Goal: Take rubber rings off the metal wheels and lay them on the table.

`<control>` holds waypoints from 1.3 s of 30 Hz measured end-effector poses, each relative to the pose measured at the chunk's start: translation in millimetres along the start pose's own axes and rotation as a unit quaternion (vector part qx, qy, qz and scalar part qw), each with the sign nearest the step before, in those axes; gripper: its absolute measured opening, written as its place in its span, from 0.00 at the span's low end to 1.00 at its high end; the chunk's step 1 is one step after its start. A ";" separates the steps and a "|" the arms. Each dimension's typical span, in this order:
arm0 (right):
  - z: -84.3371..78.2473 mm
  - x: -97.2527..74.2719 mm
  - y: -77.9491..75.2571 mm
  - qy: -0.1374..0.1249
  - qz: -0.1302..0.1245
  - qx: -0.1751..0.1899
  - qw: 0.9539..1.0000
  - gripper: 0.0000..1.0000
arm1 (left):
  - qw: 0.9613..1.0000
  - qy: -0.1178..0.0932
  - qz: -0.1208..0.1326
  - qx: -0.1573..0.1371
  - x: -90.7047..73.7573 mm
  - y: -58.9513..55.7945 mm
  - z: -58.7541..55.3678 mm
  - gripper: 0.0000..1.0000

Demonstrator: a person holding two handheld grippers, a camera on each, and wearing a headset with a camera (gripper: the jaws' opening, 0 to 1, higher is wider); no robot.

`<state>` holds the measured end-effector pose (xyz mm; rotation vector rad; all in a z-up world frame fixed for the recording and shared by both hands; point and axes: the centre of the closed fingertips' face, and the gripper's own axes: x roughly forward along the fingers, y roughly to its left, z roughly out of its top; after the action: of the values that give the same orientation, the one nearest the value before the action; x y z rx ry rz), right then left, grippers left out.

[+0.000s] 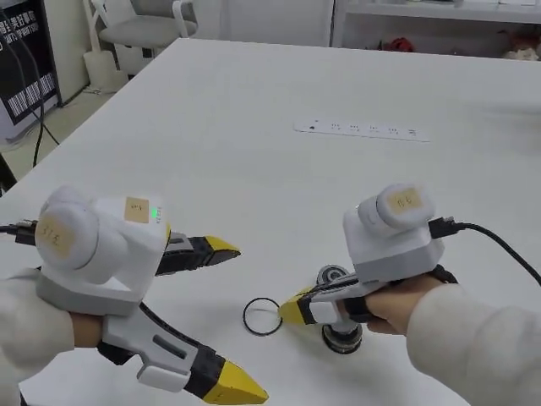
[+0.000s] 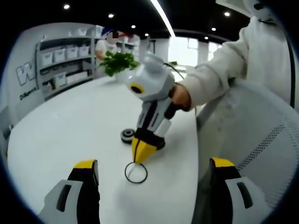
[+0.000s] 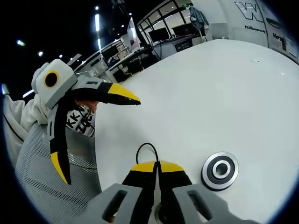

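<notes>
A thin black rubber ring (image 1: 262,316) lies flat on the white table (image 1: 254,152). My right gripper (image 1: 292,310) is shut with its yellow tips pinching the ring's right edge; the ring (image 3: 146,150) loops out from the closed tips (image 3: 157,166). One metal wheel (image 1: 332,276) sits just behind that gripper, and another (image 1: 342,337) is partly hidden under it. The far wheel (image 3: 219,170) stands free to the right of the jaws. My left gripper (image 1: 230,315) is wide open, empty, facing the ring (image 2: 135,172) from the left.
A white power strip (image 1: 362,129) lies further back on the table. A chair (image 1: 139,30) stands beyond the far left corner. The near table edge runs close under both grippers, with a mesh chair (image 2: 261,140) beside it.
</notes>
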<state>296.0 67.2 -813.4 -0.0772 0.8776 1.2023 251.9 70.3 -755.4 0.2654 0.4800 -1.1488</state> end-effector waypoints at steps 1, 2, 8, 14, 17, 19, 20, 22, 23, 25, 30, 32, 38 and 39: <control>-0.3 0.0 -0.5 0.000 -0.001 0.000 1.000 0.00 | 1.000 0.000 0.000 0.000 0.0 -0.1 0.0 1.00; -0.5 0.0 -0.9 0.000 -0.002 0.001 1.000 0.00 | 1.000 0.001 0.000 0.001 0.1 -0.3 -0.1 1.00; -2.6 0.6 -2.5 0.003 -0.006 -0.002 1.000 0.01 | 1.000 0.001 0.000 0.000 0.4 -0.3 -0.2 1.00; 0.2 -1.7 -3.0 -0.002 -0.007 0.002 1.000 0.06 | 1.000 0.002 0.000 0.000 0.3 -0.1 -0.6 0.99; 2.7 -3.2 -2.8 -0.006 -0.008 0.002 1.000 0.07 | 1.000 0.003 0.000 -0.001 0.3 -0.2 -0.7 0.99; 4.6 -4.6 -1.7 -0.007 -0.008 -0.002 1.000 0.08 | 1.000 0.003 0.001 -0.002 0.2 -0.3 -0.8 0.99; 6.0 -6.2 -0.3 -0.008 -0.006 0.000 1.000 0.09 | 1.000 0.003 0.001 -0.002 0.2 -0.3 -0.7 0.99; 8.5 -8.7 2.7 -0.011 0.000 0.002 1.000 0.11 | 1.000 0.003 0.001 -0.002 0.2 -0.5 -0.7 0.99; 9.6 -10.1 3.3 -0.012 0.000 0.001 1.000 0.12 | 1.000 0.003 0.001 -0.002 0.2 -0.6 -0.7 0.99; 13.4 -14.4 4.0 -0.016 -0.004 -0.009 1.000 0.13 | 1.000 0.005 0.000 -0.002 0.4 -1.0 -1.2 0.99; 17.9 -21.2 5.3 -0.018 -0.008 -0.021 1.000 0.16 | 1.000 0.005 0.000 -0.002 0.6 -1.2 -1.2 0.99; 20.5 -24.9 6.0 -0.021 -0.009 -0.024 0.999 0.17 | 1.000 0.005 0.000 -0.002 0.6 -1.0 -1.3 0.99; 27.4 -37.0 8.5 -0.031 -0.010 -0.029 0.999 0.20 | 1.000 0.006 -0.001 -0.002 0.8 -1.3 -1.9 1.00; 28.3 -38.9 8.7 -0.032 -0.010 -0.030 0.999 0.20 | 1.000 0.007 -0.001 -0.002 0.8 -1.6 -2.0 1.00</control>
<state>301.1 54.3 -766.5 -0.0953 0.7825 1.2068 250.3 69.9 -757.5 0.2689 0.4943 -1.1491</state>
